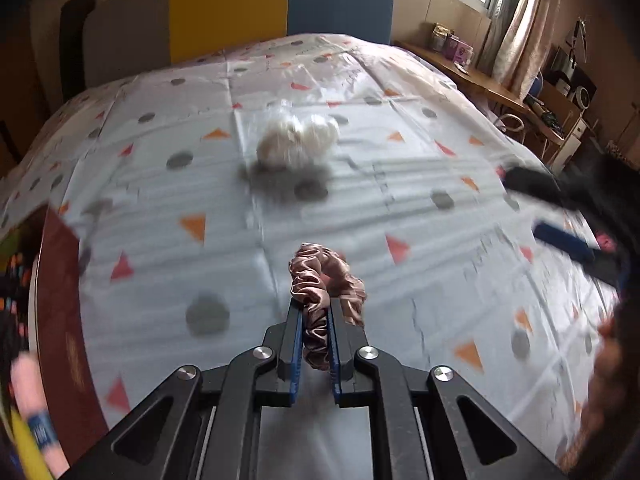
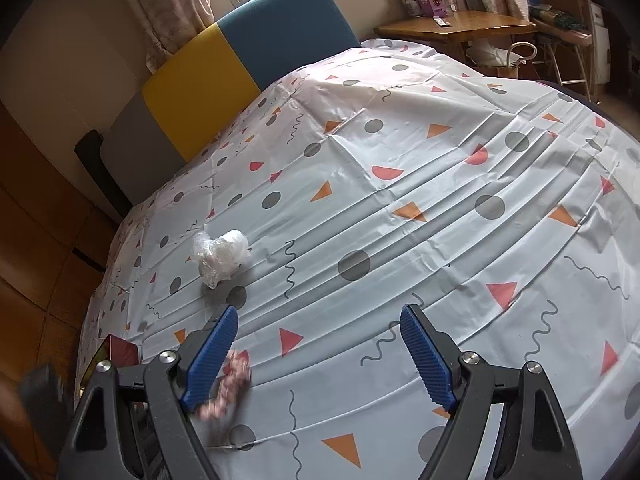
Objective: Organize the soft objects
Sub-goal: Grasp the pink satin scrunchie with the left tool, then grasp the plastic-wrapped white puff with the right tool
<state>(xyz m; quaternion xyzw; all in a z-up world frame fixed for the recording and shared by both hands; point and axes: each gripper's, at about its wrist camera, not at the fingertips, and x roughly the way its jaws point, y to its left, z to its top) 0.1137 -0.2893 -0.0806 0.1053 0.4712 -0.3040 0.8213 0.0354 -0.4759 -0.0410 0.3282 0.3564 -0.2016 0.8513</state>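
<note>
Left tool [image 1: 316, 308] clamped on pink satin scrunchie [image 1: 326, 280], lower centre of frame, above patterned counter [image 1: 440, 152]. Right tool [image 2: 316, 320] wide open, empty. White bagged scrunchie [image 1: 298, 140] upper centre. Advice: keep grip firm, carry pink one beside white one, lower before release.

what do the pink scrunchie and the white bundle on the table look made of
Pink scrunchie: looks like satin, a glossy gathered fabric with bright highlights on the folds. White bundle: seems a soft white item wrapped in thin clear plastic film, crinkled and shiny; the contents are unclear.
</note>
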